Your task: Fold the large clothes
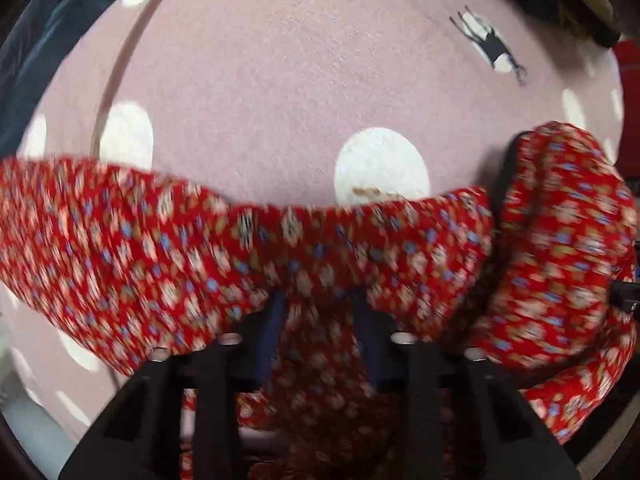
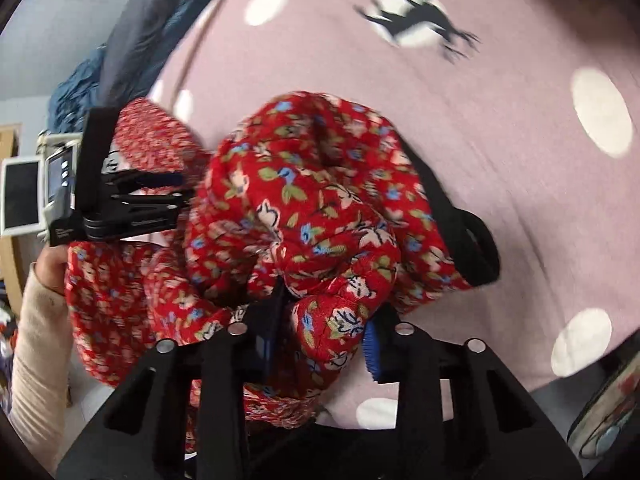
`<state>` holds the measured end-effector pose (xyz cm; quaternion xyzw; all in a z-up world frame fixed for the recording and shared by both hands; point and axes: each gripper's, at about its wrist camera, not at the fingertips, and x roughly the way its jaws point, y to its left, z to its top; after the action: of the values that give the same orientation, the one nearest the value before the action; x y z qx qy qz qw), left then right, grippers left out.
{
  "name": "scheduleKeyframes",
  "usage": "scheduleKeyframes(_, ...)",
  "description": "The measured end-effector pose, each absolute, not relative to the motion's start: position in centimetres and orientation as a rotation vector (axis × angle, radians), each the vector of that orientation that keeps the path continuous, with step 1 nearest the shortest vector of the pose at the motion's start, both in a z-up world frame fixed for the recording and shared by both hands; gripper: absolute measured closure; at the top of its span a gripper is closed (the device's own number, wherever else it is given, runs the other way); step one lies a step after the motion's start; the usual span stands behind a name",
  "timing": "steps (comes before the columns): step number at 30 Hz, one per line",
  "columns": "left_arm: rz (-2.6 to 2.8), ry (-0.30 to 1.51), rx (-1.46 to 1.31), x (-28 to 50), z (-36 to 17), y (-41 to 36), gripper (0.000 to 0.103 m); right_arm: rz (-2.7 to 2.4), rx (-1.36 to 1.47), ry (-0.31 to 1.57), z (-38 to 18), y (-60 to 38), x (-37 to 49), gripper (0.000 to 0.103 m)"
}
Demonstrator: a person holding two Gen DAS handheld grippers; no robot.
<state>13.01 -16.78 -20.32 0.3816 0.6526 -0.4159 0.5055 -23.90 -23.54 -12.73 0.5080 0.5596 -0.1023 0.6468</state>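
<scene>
A red floral garment hangs bunched across the left wrist view, above a pink spotted bed sheet. My left gripper is shut on a fold of it, and the cloth hides the fingertips. In the right wrist view my right gripper is shut on a thick bunch of the same garment. A black strap of the garment sticks out to the right. The left gripper shows at the left of the right wrist view, also in the cloth.
The pink sheet has white spots and a black deer print. Dark blue bedding lies at the far left edge. A person's sleeve is at the lower left. A patterned object sits at the lower right.
</scene>
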Motion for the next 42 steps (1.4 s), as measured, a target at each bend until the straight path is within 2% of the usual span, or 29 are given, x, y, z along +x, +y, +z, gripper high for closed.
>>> scheduleKeyframes(2, -1.033, 1.625, 0.847, 12.8, -19.8, -15.2, 0.096, -0.129, 1.158, 1.215, -11.1, -23.4, -22.4, 0.076)
scheduleKeyframes(5, -1.032, 1.621, 0.761, 12.1, -18.6, -12.5, 0.096, 0.038, 1.12, 1.157, -8.2, -22.3, -19.7, 0.079)
scheduleKeyframes(7, -0.999, 1.605, 0.642, 12.6, -17.1, -10.0, 0.094, 0.158, 1.064, 1.137, -5.9, -20.6, -17.3, 0.08)
scheduleKeyframes(10, -0.982, 1.588, 0.476, 13.7, -14.4, -6.4, 0.078, 0.306, 1.002, 1.106, -3.2, -18.0, -14.4, 0.081)
scheduleKeyframes(13, -0.929, 1.53, 0.373, 14.8, -10.9, -2.5, 0.078, 0.449, 0.916, 1.045, 0.6, -14.6, -10.9, 0.082)
scheduleKeyframes(16, -0.875, 1.473, 0.152, 17.1, -6.3, 3.2, 0.078, 0.576, 0.823, 0.965, 5.7, -11.7, -8.5, 0.082)
scheduleKeyframes(19, -0.835, 1.397, -0.044, 18.2, -1.7, 4.2, 0.078, 0.699, 0.746, 0.846, 11.3, -10.2, -7.3, 0.082)
scheduleKeyframes(23, -0.79, 1.267, -0.047, 18.3, 3.6, 5.0, 0.078, 0.746, 0.665, 0.734, 15.9, -11.0, -7.3, 0.082)
scheduleKeyframes(25, -0.776, 1.239, 0.019, 16.7, 4.5, 3.1, 0.072, 0.711, 0.669, 0.728, 15.5, -12.9, -7.8, 0.082)
scheduleKeyframes(27, -0.776, 1.23, 0.091, 15.1, 3.0, -0.2, 0.053, 0.608, 0.713, 0.763, 13.5, -16.0, -8.4, 0.083)
scheduleKeyframes(28, -0.781, 1.233, 0.108, 14.8, 2.7, -0.9, 0.051, 0.547, 0.73, 0.787, 12.5, -17.3, -8.8, 0.083)
scheduleKeyframes(33, -0.898, 1.4, 0.235, 9.4, -5.4, -11.5, 0.05, 0.098, 0.935, 0.907, 4.1, -27.9, -15.9, 0.083)
scheduleKeyframes(35, -1.015, 1.485, 0.266, 6.4, -7.8, -15.2, 0.049, -0.095, 1.003, 0.892, 1.6, -32.6, -21.2, 0.088)
scheduleKeyframes(39, -1.14, 1.547, 0.379, 0.5, -10.1, -20.0, 0.044, -0.355, 1.116, 0.907, -1.5, -37.6, -29.2, 0.087)
scheduleKeyframes(40, -1.154, 1.519, 0.435, -0.6, -9.9, -20.8, 0.044, -0.412, 1.137, 0.9, -2.2, -38.0, -30.9, 0.078)
scheduleKeyframes(41, -1.173, 1.49, 0.461, -1.2, -9.4, -21.2, 0.042, -0.433, 1.166, 0.903, -3.1, -38.1, -32.2, 0.051)
scheduleKeyframes(42, -1.185, 1.471, 0.468, -1.3, -9.4, -21.2, 0.035, -0.435, 1.193, 0.91, -4.0, -38.1, -33.1, 0.036)
